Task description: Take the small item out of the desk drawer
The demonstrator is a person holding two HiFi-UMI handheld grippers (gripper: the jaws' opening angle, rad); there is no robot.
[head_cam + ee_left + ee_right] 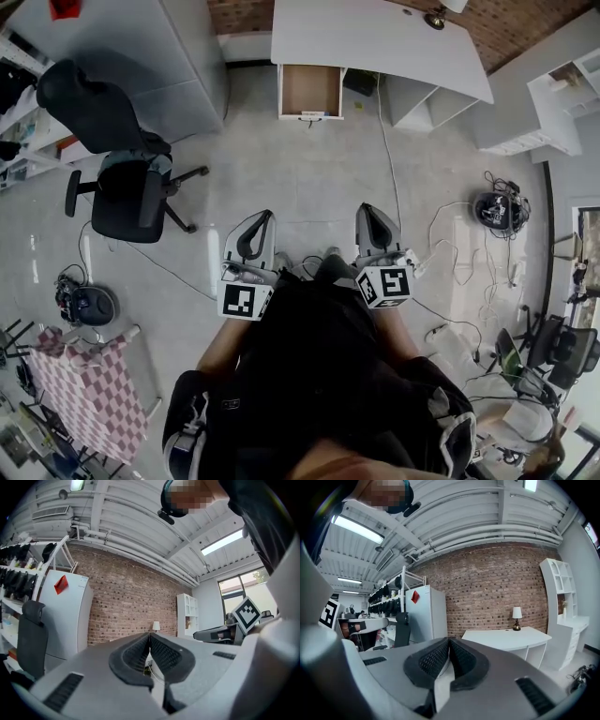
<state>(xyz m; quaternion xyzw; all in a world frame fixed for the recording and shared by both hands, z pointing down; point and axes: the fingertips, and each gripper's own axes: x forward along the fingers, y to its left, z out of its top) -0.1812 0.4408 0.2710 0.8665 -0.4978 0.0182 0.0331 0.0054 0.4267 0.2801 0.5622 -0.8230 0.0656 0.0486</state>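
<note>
The left claw (264, 215) and the right claw (367, 208) are held low, side by side, well apart from the tabletop (375, 37) at twelve o'clock. Each claw is pressed together with nothing in it. The drawer (310, 89) stands pulled out beneath the tabletop. The item inside is too small to make out. A chair (122, 178) sits at ten o'clock.

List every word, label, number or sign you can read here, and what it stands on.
No readable text anywhere.
Marker cube of the left gripper: a black-and-white square pattern, no letters.
Marker cube of the right gripper: the same.
Red tag on the white cabinet: no print can be made out.
Pale strip at the open drawer's front: too small to read.
</note>
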